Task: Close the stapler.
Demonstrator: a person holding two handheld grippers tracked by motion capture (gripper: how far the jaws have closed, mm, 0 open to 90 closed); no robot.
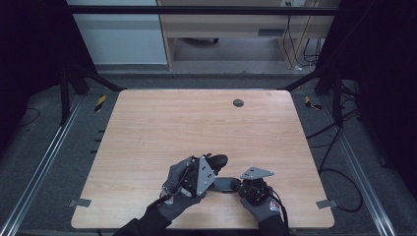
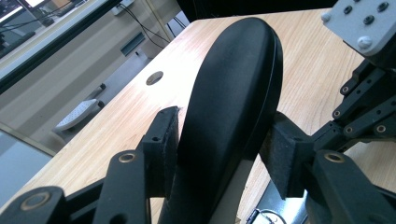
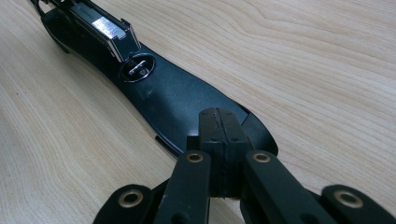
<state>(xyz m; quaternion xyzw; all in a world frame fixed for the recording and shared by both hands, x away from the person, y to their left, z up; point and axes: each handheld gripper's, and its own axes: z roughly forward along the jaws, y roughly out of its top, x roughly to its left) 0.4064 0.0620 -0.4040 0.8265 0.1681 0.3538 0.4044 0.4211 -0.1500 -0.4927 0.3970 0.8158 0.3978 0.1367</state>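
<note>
Near the front edge of the wooden surface (image 1: 147, 128) lies a black stapler (image 1: 223, 184). It is swung open. Its flat base (image 3: 182, 100) rests on the wood, and its rounded top arm (image 2: 229, 107) is lifted up. The left tool (image 1: 209, 164) has its jaws on both sides of that top arm, with the pads right against it, so it holds the arm. The right tool (image 3: 218, 135) has its jaws pressed tight together, with nothing between them. Its tip sits on the near end of the base. A shiny metal part (image 3: 105, 28) shows at the far end of the base. Both hands wear grey gloves.
</note>
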